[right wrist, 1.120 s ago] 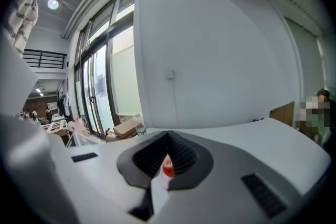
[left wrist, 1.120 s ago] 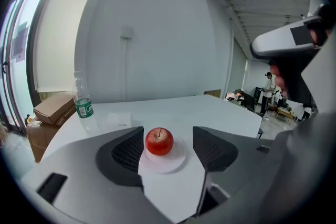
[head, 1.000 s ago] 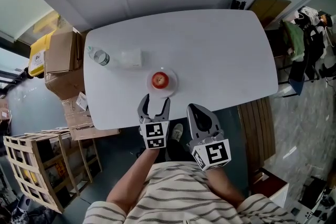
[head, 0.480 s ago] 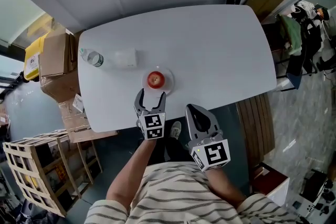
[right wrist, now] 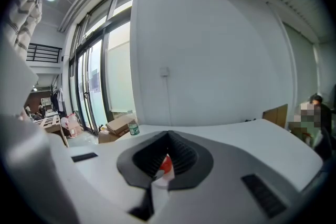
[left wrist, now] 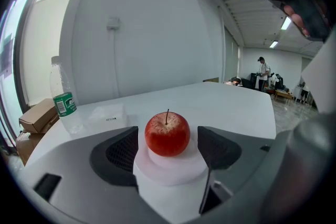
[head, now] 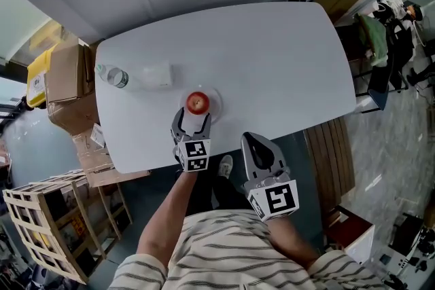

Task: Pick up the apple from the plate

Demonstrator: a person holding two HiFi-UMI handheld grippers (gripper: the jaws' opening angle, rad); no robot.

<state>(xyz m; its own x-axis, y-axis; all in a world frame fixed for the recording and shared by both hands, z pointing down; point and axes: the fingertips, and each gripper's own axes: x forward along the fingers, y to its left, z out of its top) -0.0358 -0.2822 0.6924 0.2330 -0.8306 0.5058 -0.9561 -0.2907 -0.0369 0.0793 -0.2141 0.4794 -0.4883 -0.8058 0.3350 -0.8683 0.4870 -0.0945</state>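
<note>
White tabletop, rounded at its corners, fills the middle of the head view, with a pale grey wall beyond it and grey floor around it. A small white plate sits on it near the person's edge. Left of the plate are a clear packet and an upright plastic bottle with a green label. Farther left of the plate, off the table, stand cardboard boxes and a wooden crate.

The apple rests in the middle of the plate: red, round and glossy, pale-speckled near the top, with a thin dark stem.

The left gripper is at the plate's near side with its jaws wide apart. The apple shows between them, and the pads are clear of it. The right gripper hangs right of the plate and nearer the person, its jaws together on nothing.
</note>
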